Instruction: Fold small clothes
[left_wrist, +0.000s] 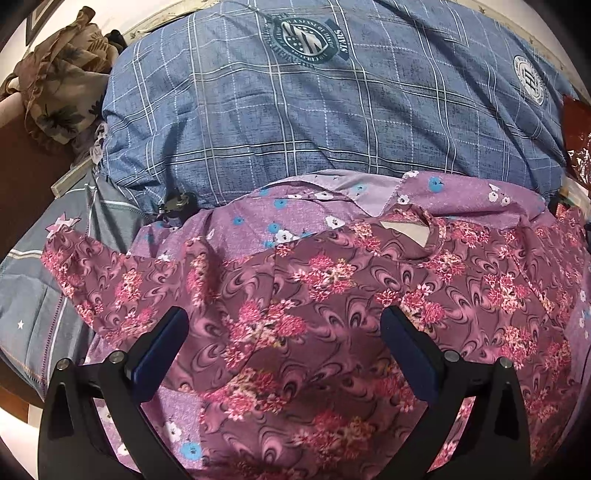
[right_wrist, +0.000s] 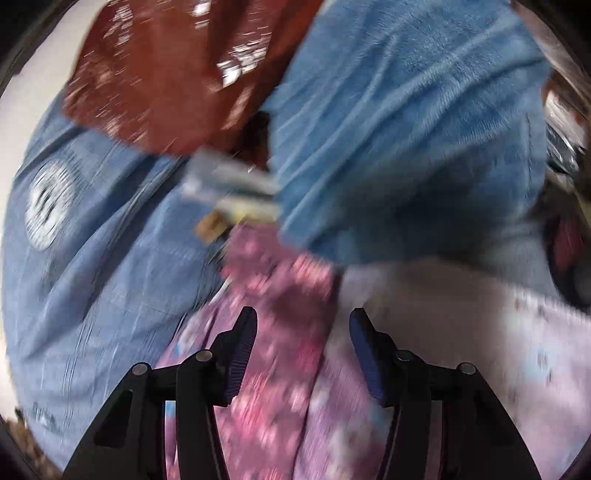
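Below, spread between the wide-open, empty left tongs (left_wrist: 284, 325), lies the maroon floral garment (left_wrist: 332, 314) on a lilac flowered sheet (left_wrist: 295, 206); a blue checked quilt (left_wrist: 314, 122) lies beyond. Right tongs (right_wrist: 303, 321) gape too, holding nothing, over the blurred garment's edge.

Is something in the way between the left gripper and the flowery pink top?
No, nothing visible is. The left gripper is open right over the flowery pink top, which lies spread out in front of the blue checked pillow. Only cloth shows between its fingers.

Maroon top (left_wrist: 332, 314) w/ pink florals; lilac cloth (left_wrist: 461, 195) w/ blue/white flowers; blue plaid pillow (left_wrist: 314, 122).
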